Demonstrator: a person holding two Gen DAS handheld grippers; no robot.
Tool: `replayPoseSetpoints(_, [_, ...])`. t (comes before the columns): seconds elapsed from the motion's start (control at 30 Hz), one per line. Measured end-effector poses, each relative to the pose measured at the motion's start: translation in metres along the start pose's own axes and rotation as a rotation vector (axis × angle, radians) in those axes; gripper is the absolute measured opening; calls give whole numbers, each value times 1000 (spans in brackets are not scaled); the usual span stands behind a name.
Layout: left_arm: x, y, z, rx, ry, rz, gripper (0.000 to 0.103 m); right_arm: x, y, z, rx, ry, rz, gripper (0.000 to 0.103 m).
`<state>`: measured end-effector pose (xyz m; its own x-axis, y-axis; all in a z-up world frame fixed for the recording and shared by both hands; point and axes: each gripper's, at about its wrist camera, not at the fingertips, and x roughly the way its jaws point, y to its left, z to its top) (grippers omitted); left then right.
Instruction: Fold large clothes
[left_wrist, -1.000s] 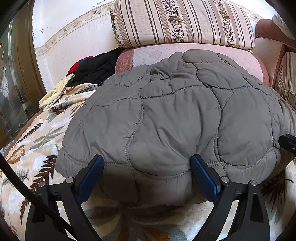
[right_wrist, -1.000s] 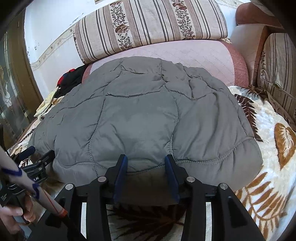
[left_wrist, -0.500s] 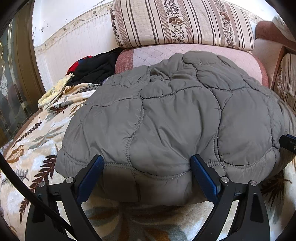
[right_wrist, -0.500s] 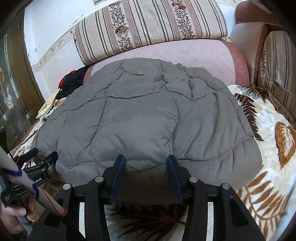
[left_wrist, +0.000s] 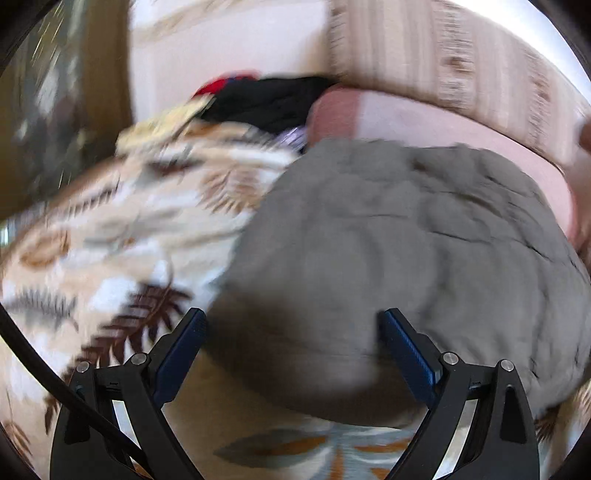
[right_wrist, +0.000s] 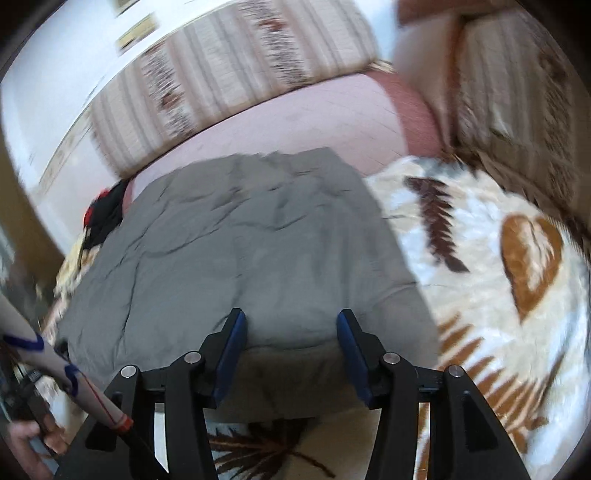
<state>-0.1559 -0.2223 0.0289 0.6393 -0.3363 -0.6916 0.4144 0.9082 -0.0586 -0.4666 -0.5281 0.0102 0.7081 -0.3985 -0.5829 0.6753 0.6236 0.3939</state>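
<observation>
- Gray quilted jacket (right_wrist: 258, 236) lies spread on the leaf-print blanket (right_wrist: 517, 295), ready for folding.
- My left gripper (left_wrist: 291, 354) and right gripper (right_wrist: 290, 350) are spread wide, empty, straddling the near hem.
- Frames blurred; contact probably none.

Ahead of your jaws a leaf-patterned blanket (right_wrist: 491, 280) covers the surface, and the grey quilted jacket (right_wrist: 258, 251) lies flat on it, its near edge just in front of both pairs of jaws. Beyond the jacket's far edge you see a pink cushion (right_wrist: 295, 118), which the far part of the jacket overlaps. To the left of your left jaws, past the jacket, a dark pile of clothes (left_wrist: 269, 99) sits at the blanket's far end.
</observation>
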Motion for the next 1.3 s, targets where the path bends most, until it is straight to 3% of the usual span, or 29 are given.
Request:
replayPoseSetpoints(0.07, [7,23,4,-129,69,-48,96,-5,-11,5,58,-8,-21,55])
replayPoseSetpoints(0.1, [10,32,4,-185,102,-77,96,-10,-16,7,82,-20,-45,61])
replayPoseSetpoints(0.17, [11,45,2,-249,140,-105,96,-16,-26,10,121,-30,-80,77])
replayPoseSetpoints(0.27, [11,56,-2,-303,175,-145,96,-20,-48,10,213,-12,-102,80])
replayPoseSetpoints(0.4, [20,75,-12,-434,258,-265,96,-12,-89,-2,466,79,-2,82])
replayPoseSetpoints(0.57, [35,88,-22,-559,312,-369,96,0,-108,-19,644,134,119,82])
replayPoseSetpoints(0.83, [42,78,-16,-540,256,-389,97,11,-102,-23,667,113,193,83])
replayPoseSetpoints(0.93, [49,73,-15,-525,238,-406,100,20,-105,-24,689,108,197,85])
replayPoseSetpoints(1.07, [55,59,-9,-461,203,-392,102,33,-100,-15,623,85,179,88])
replayPoseSetpoints(1.1, [55,56,-7,-437,192,-383,102,34,-96,-13,591,81,169,86])
replayPoseSetpoints(1.13, [54,52,-6,-412,184,-374,100,35,-93,-12,563,78,166,71])
replayPoseSetpoints(1.23, [44,39,0,-309,140,-310,74,33,-83,-5,465,72,135,49])
replayPoseSetpoints(1.3, [34,30,4,-235,92,-260,64,26,-68,0,355,50,77,43])
